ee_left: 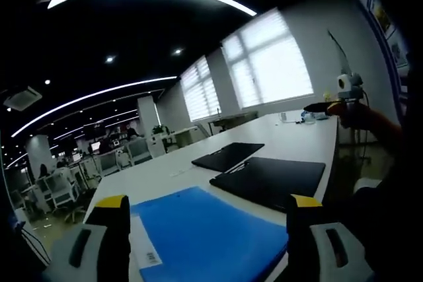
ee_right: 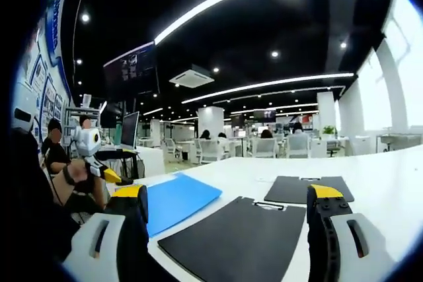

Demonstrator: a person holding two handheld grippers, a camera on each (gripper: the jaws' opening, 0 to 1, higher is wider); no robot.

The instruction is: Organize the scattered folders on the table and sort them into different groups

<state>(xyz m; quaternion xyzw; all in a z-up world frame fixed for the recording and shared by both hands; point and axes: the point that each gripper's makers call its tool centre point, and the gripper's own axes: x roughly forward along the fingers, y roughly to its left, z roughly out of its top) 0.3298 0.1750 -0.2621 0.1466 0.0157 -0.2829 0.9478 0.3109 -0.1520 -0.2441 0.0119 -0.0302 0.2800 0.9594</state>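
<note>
A blue folder [ee_left: 205, 236] lies flat on the white table [ee_left: 291, 137], close under my left gripper [ee_left: 208, 212], which is open and holds nothing. Beyond it lie two black folders, a near one [ee_left: 271, 179] and a far one [ee_left: 228, 155]. In the right gripper view the blue folder [ee_right: 175, 199] is at the left, the near black folder [ee_right: 234, 239] is just in front, and the far black folder [ee_right: 307, 189] is behind it. My right gripper [ee_right: 228, 203] is open and empty above the table [ee_right: 383, 183].
A hand holds the other gripper [ee_left: 347, 97] at the table's far right end. In the right gripper view the other gripper [ee_right: 92, 150] shows at the left, with a monitor [ee_right: 129, 130] behind. Office chairs [ee_left: 63, 186] and desks stand beyond the table edge; bright windows [ee_left: 271, 64] line the wall.
</note>
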